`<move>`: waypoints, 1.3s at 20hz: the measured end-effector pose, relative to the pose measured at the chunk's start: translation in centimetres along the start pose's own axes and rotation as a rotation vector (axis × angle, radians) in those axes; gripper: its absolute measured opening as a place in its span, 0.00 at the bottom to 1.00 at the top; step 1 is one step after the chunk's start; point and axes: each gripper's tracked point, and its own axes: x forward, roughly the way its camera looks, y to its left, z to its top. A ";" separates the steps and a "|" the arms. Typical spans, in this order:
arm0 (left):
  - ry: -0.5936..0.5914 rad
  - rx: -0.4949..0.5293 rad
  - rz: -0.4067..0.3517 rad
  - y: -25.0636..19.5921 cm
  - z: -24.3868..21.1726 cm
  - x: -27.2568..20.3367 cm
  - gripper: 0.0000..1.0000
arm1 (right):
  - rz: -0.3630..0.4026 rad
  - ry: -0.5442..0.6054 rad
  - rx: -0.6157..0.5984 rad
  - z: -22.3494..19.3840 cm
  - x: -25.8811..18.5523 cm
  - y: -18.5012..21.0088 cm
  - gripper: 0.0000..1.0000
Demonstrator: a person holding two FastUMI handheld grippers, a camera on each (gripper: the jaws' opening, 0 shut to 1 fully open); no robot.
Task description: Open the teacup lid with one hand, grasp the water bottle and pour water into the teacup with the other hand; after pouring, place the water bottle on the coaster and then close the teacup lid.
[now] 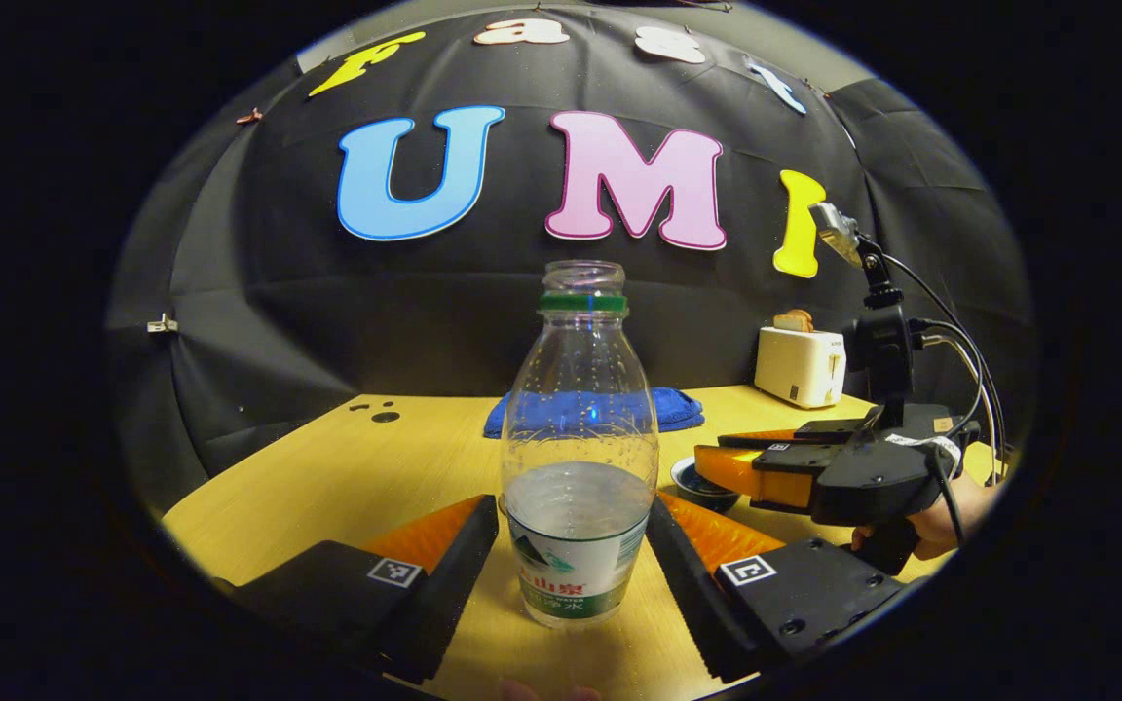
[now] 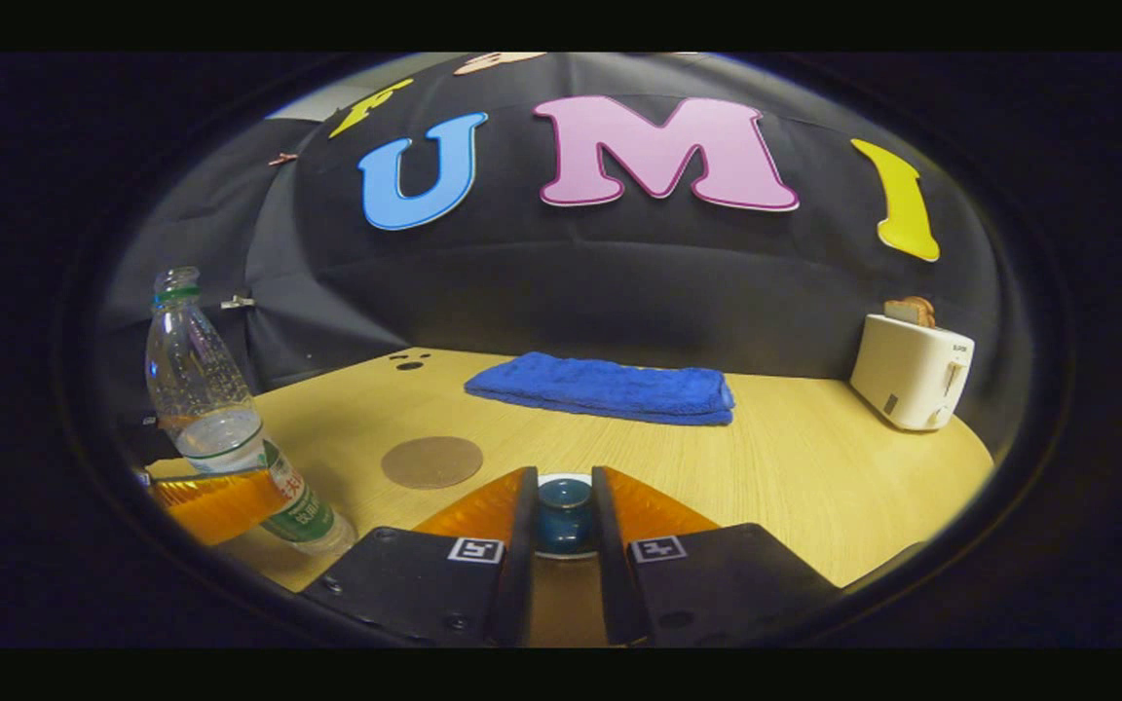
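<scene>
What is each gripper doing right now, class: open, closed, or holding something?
Left gripper: open, fingers either side of the water bottle, not pressing it.
Right gripper: closed on the teacup lid's knob.

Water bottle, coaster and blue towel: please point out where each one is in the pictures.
water bottle (image 1: 576, 487): left gripper view, on its clear body at the water line.
coaster (image 2: 431, 461): right gripper view, centre of the brown disc.
blue towel (image 2: 605, 387): right gripper view, middle of the folded cloth.
</scene>
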 end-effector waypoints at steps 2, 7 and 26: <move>0.002 0.005 -0.006 -0.1 -0.3 0.3 0.95 | 0.003 -0.008 -0.014 0.2 0.1 0.0 0.34; 0.013 0.009 -0.007 -0.4 -0.3 1.3 0.95 | -0.011 -0.077 -0.020 2.7 -0.5 -1.0 0.35; 0.155 0.872 0.095 3.7 1.9 6.7 0.74 | -0.189 -0.128 -0.050 4.4 -11.7 -13.3 0.30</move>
